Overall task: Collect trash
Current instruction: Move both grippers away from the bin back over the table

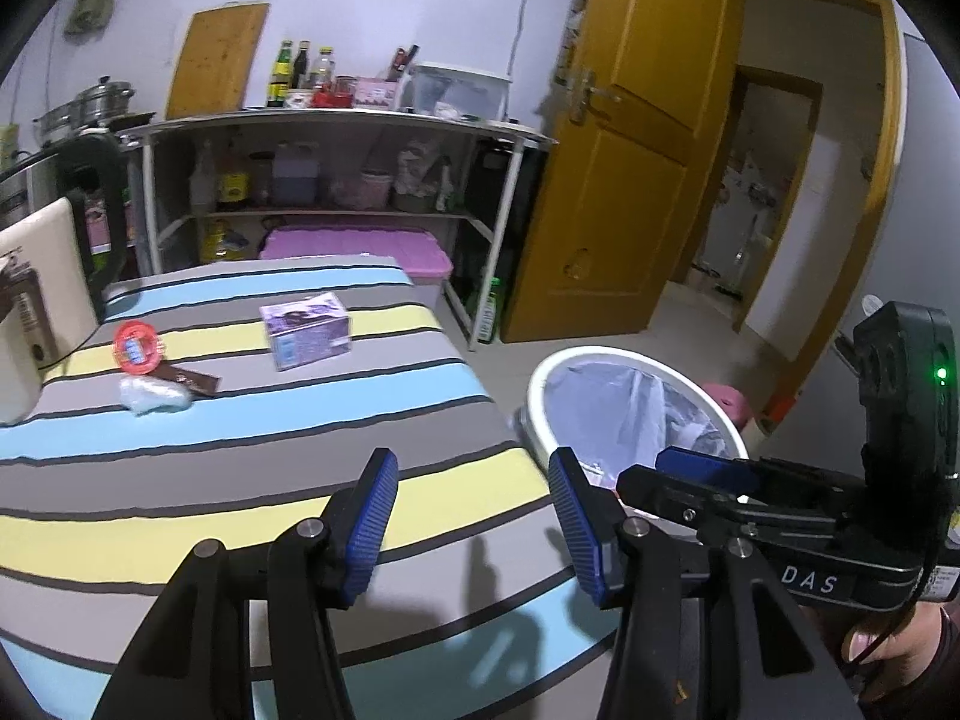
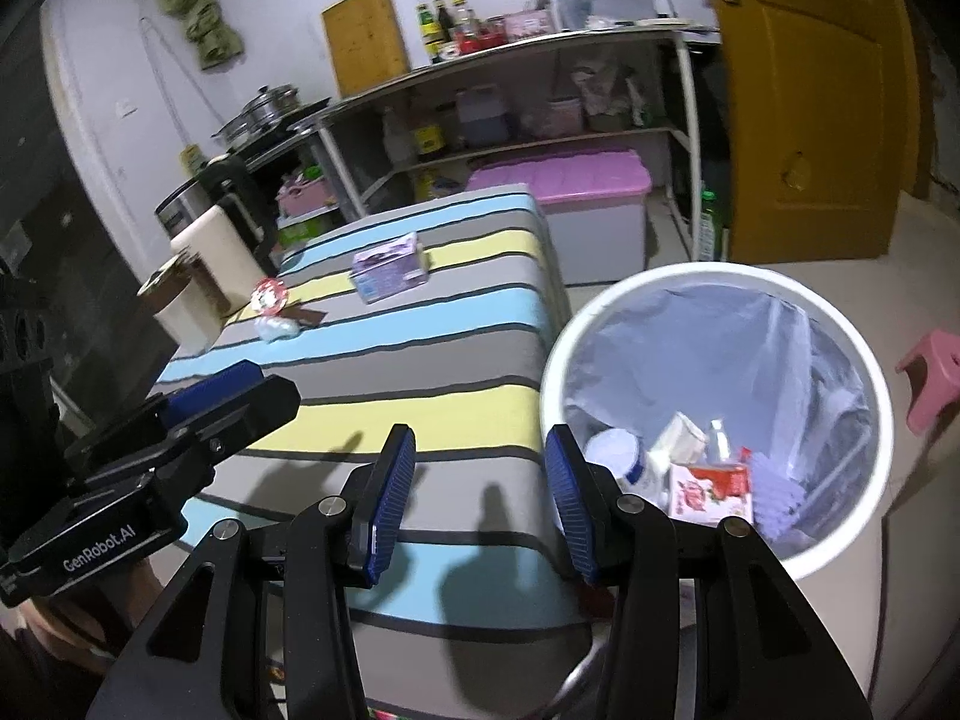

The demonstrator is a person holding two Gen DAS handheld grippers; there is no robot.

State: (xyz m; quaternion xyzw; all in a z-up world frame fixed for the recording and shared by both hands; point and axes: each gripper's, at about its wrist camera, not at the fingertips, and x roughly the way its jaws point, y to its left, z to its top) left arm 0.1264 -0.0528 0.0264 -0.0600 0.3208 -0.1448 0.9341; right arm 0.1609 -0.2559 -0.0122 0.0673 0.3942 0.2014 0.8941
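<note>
The left tool (image 1: 474,516) is held wide open above the near end of the striped bench (image 1: 252,468), with nothing between its blue pads. The right tool (image 2: 480,498) is likewise spread wide and empty, over the bench edge just beside the bin (image 2: 864,480).

Four pieces of trash are seen on the bench, well apart from both tools. A purple box (image 1: 307,330) lies on a yellow stripe toward the far end. To its left, a red round wrapper (image 1: 137,348) is found, with a brown strip (image 1: 193,382) just beside it and a pale crumpled bag (image 1: 153,396) touching the strip's near side. In the right wrist view the same box (image 2: 390,275), wrapper (image 2: 271,294) and bag (image 2: 276,327) are visible.

The white bin, lined with a clear bag, stands on the floor against the bench's right side. Inside it are seen a red-and-white carton (image 2: 711,489), a small bottle (image 2: 717,438), a white tub (image 2: 618,450) and other scraps.

A cream jug (image 2: 198,282) stands at the bench's left edge. A shelf (image 1: 336,180) and a pink-lidded crate (image 1: 360,246) are placed beyond the bench.
</note>
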